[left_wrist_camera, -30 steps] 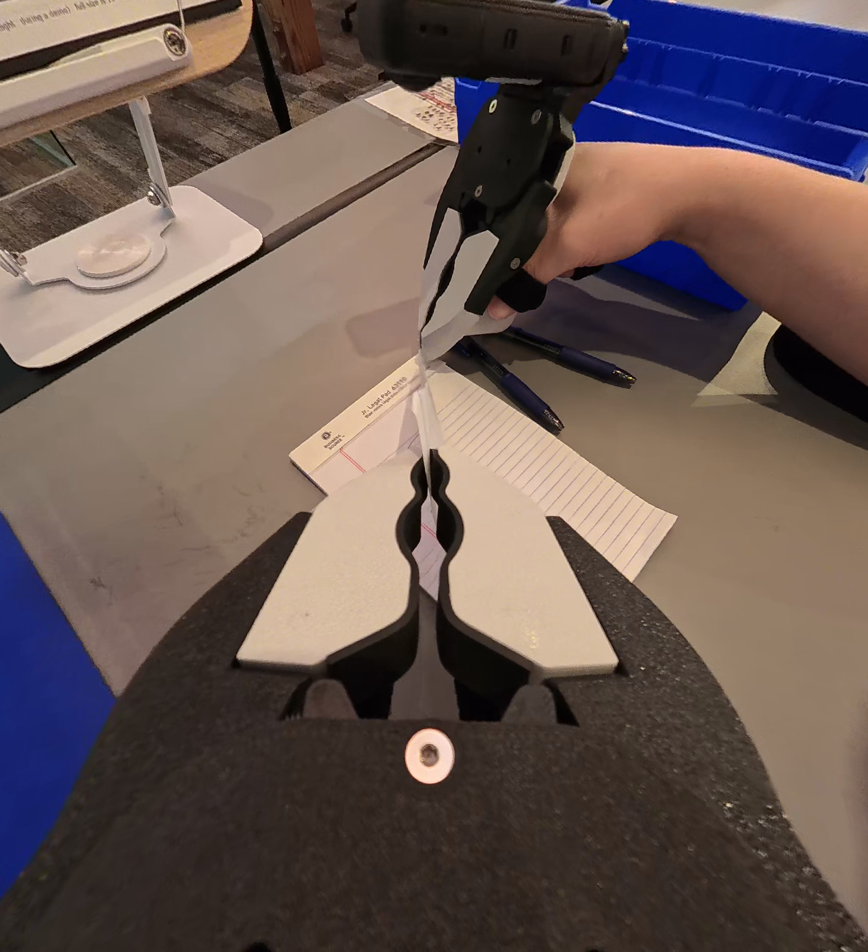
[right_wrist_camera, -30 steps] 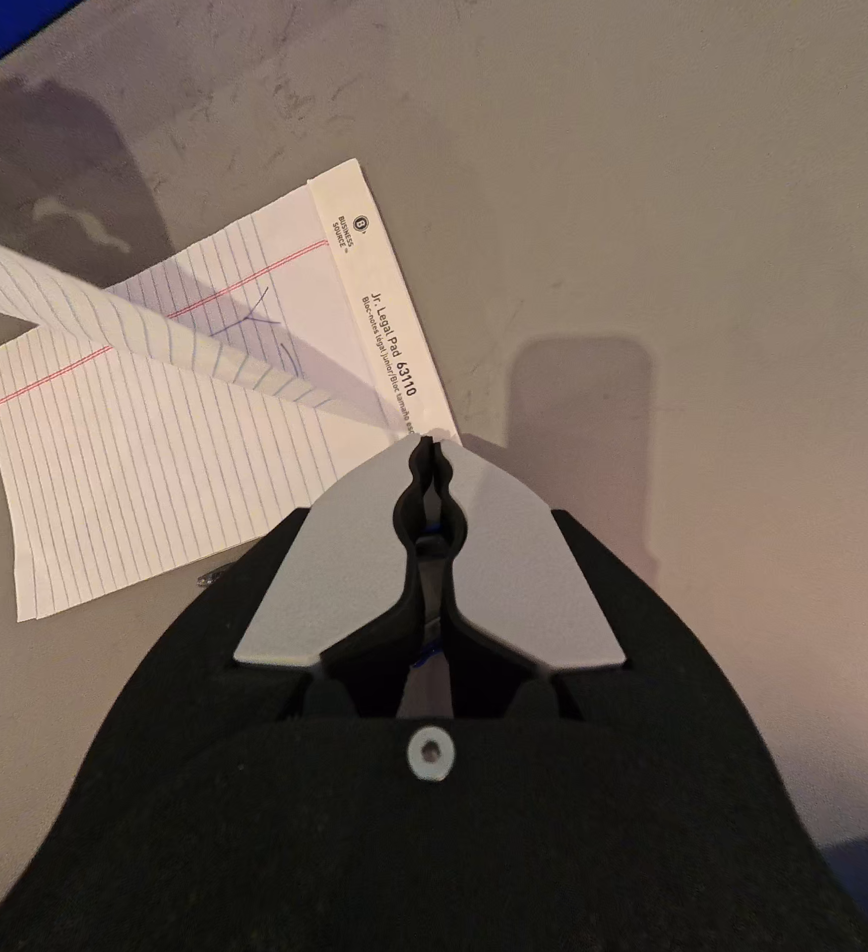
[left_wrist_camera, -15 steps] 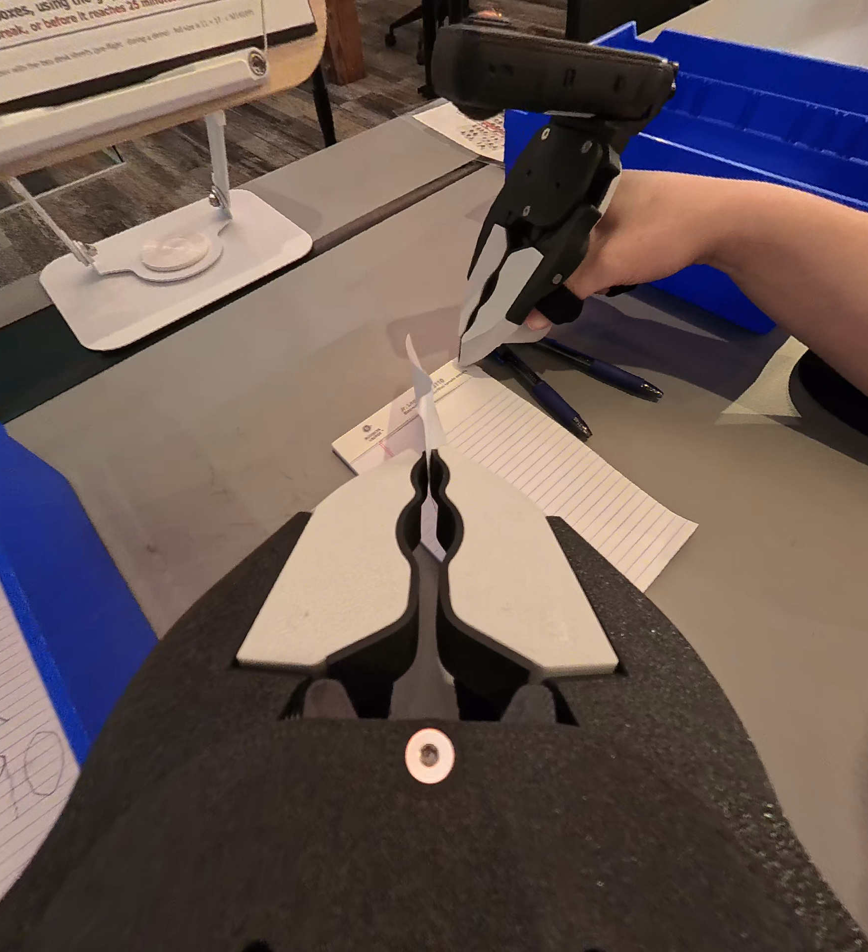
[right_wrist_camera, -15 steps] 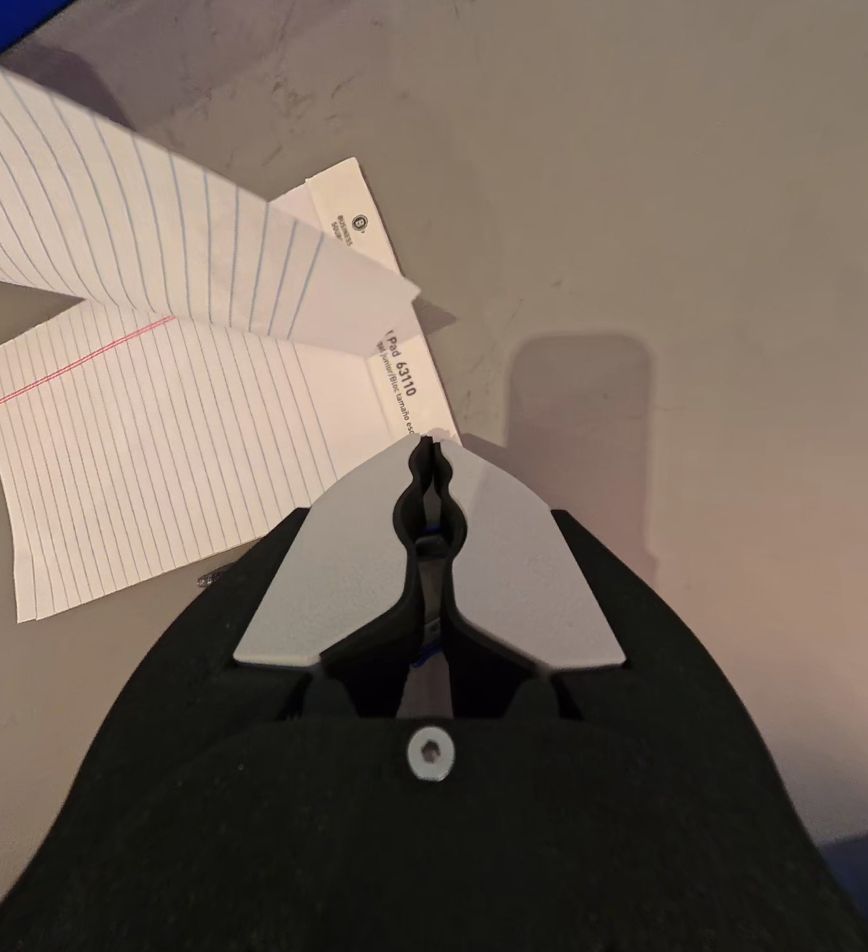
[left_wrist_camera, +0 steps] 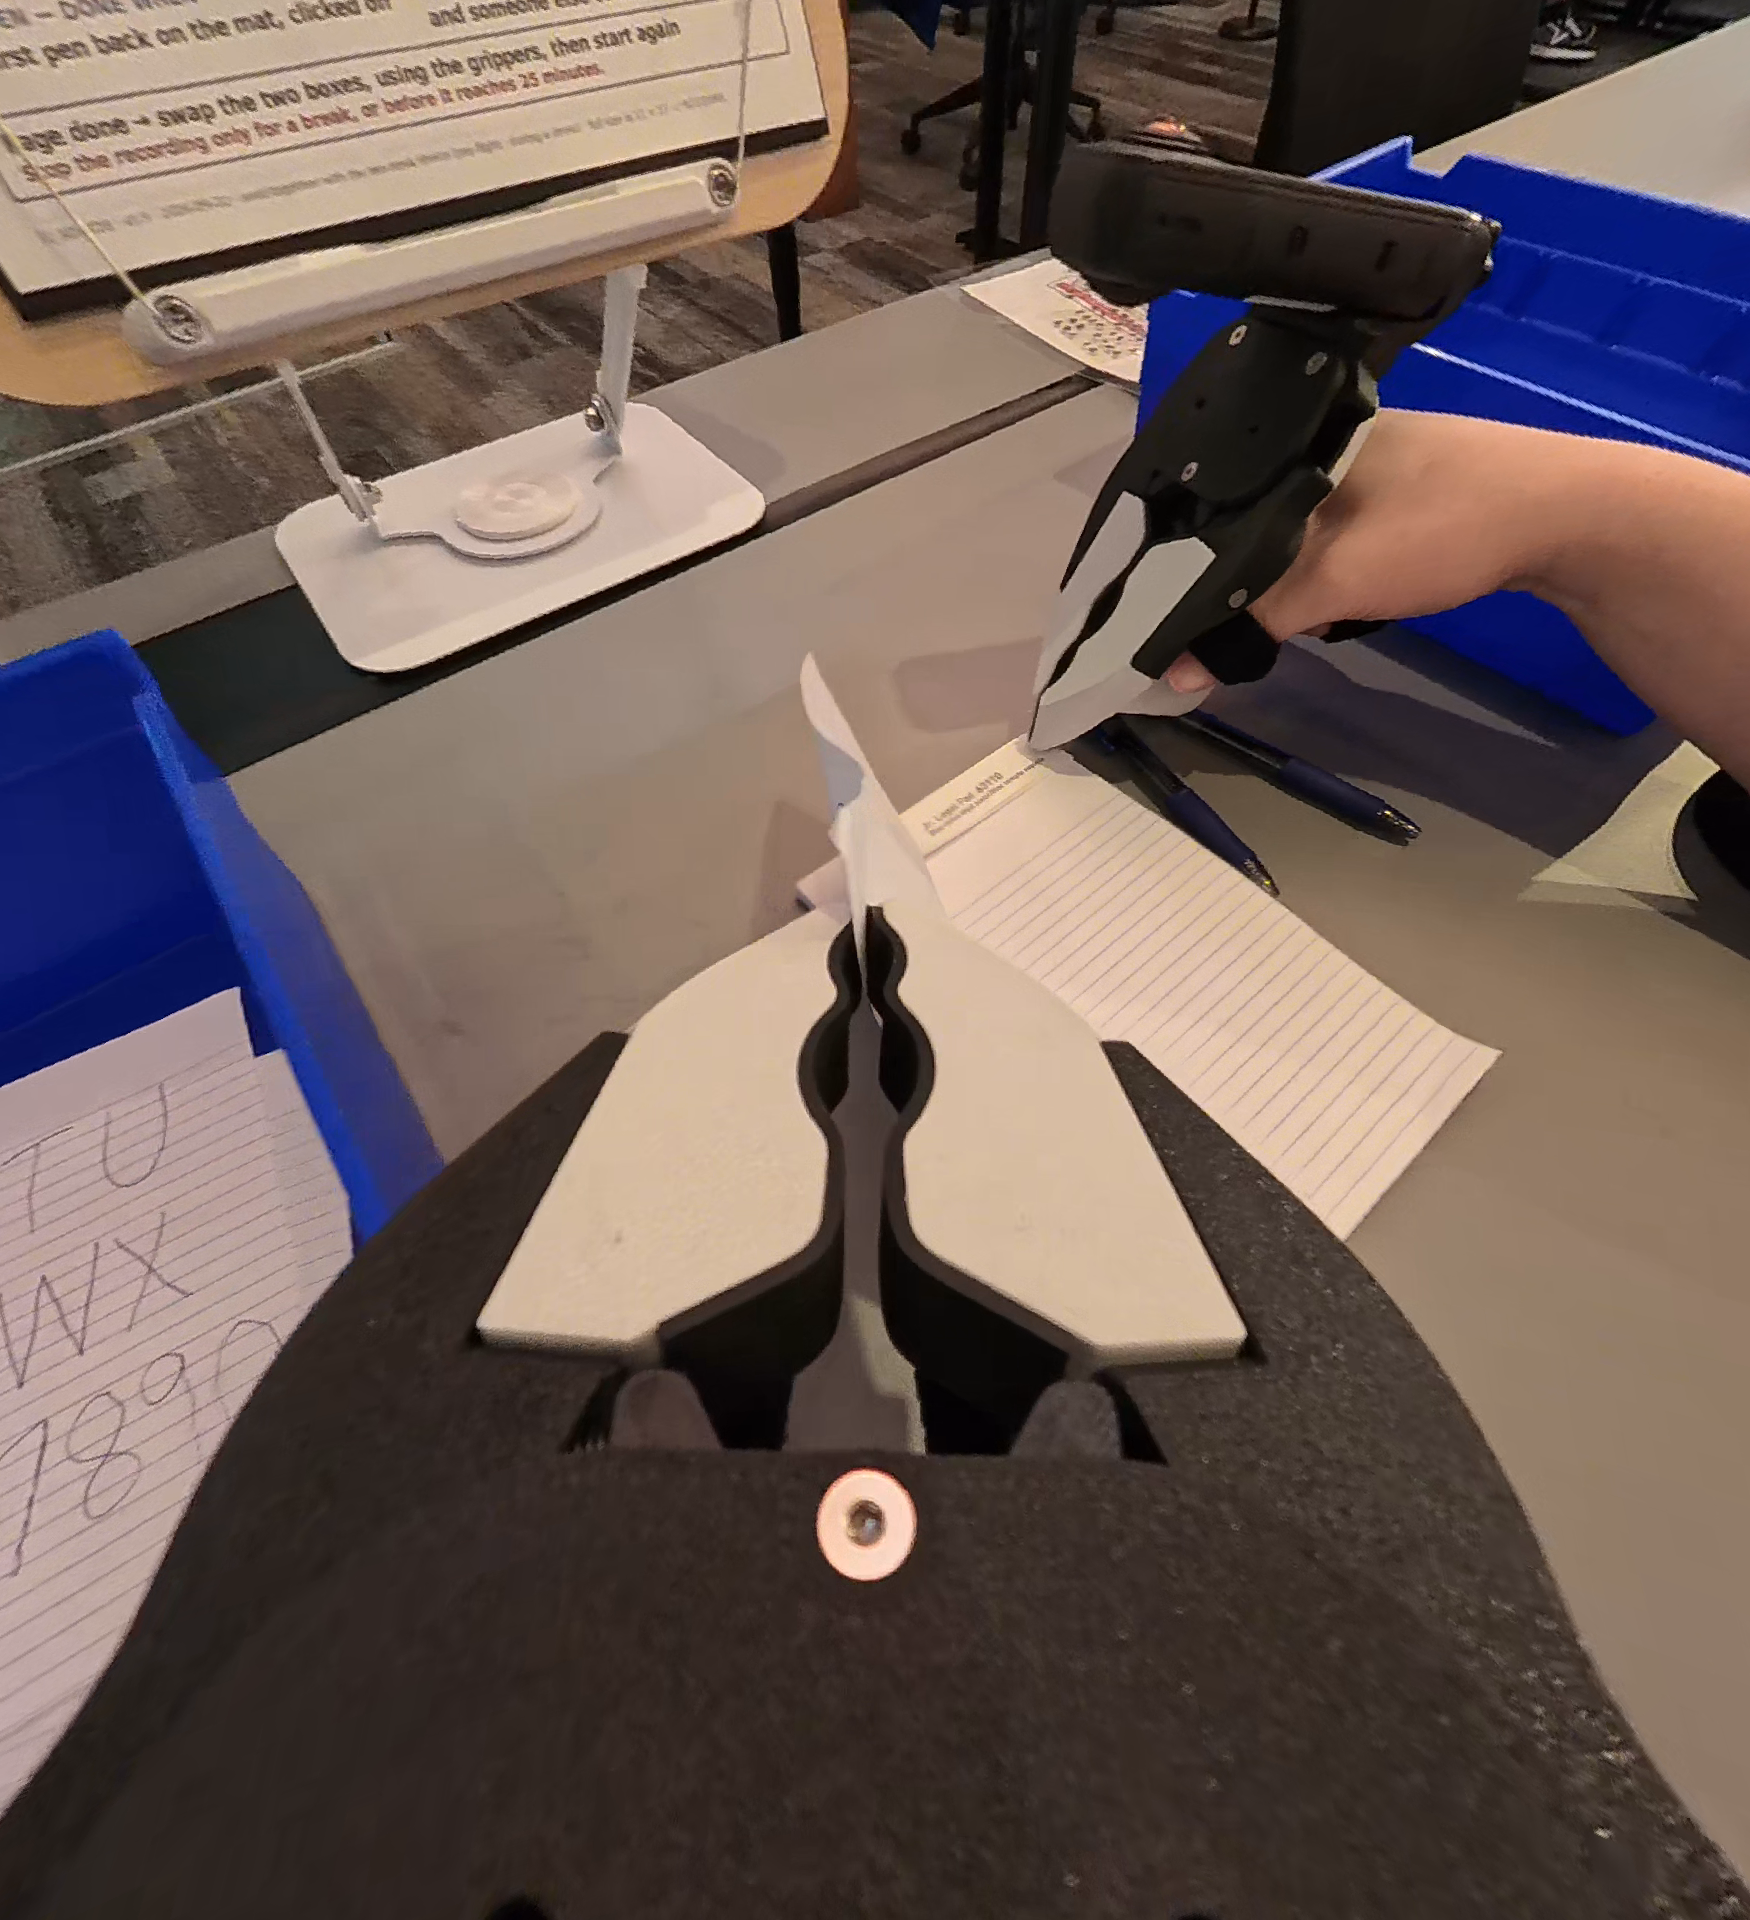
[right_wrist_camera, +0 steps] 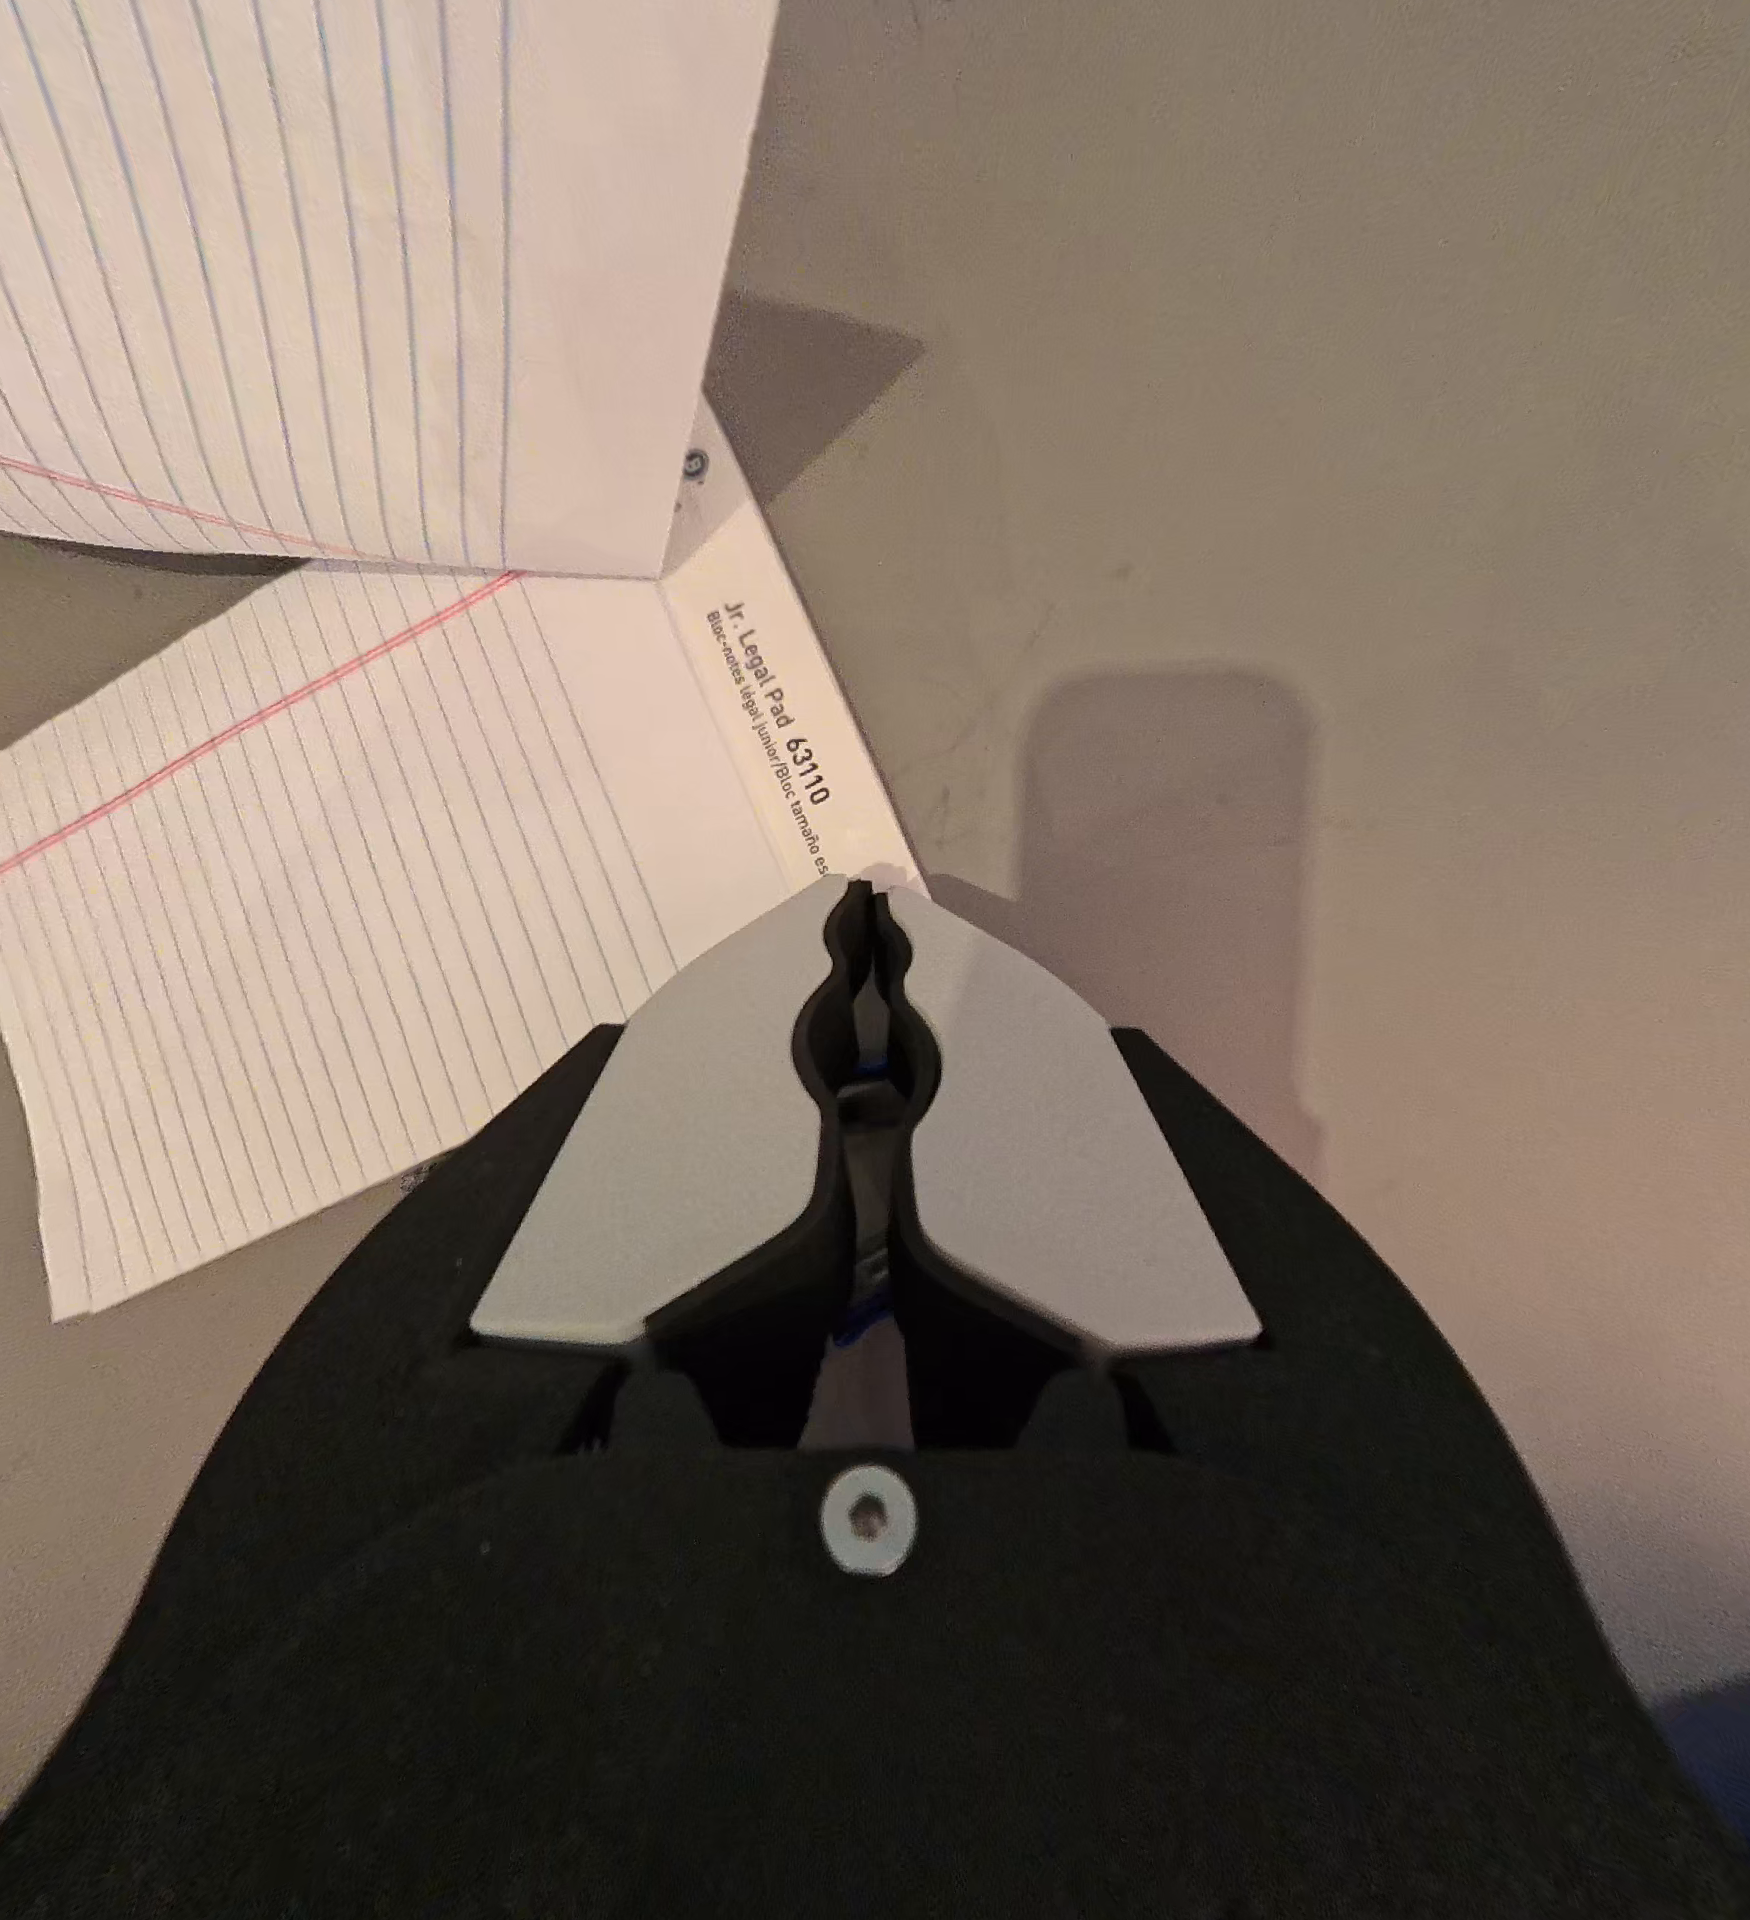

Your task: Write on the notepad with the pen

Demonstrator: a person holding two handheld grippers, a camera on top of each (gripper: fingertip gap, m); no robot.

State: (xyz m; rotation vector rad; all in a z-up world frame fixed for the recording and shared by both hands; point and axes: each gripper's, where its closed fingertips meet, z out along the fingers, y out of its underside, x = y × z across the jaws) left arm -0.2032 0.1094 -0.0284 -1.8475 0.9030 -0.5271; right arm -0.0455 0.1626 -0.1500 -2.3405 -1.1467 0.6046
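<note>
A white lined notepad [left_wrist_camera: 1193,997] lies on the grey table, its top page blank. My left gripper [left_wrist_camera: 869,920] is shut on a loose lined sheet [left_wrist_camera: 866,821] and holds it edge-up above the pad's near left corner. My right gripper [left_wrist_camera: 1042,738], held by a hand, is shut with its tips pressed on the pad's header strip. In the right wrist view the right gripper [right_wrist_camera: 869,891] rests on the strip [right_wrist_camera: 777,727], with the notepad [right_wrist_camera: 331,914] to its left and the lifted sheet [right_wrist_camera: 331,260] above. Two blue pens [left_wrist_camera: 1193,821] lie on the table beside the pad.
A blue bin [left_wrist_camera: 71,831] at the left holds handwritten sheets [left_wrist_camera: 71,1299]. A second blue bin [left_wrist_camera: 1629,343] stands at the back right behind the person's forearm [left_wrist_camera: 1577,540]. A white sign stand [left_wrist_camera: 518,520] sits at the table's far edge. The left gripper's tips are roughly 20 centimetres from the right gripper's.
My left gripper has pulled the sheet free of the pad and carried it back and left, toward the left bin. My right gripper has stayed pressed on the pad's header.
</note>
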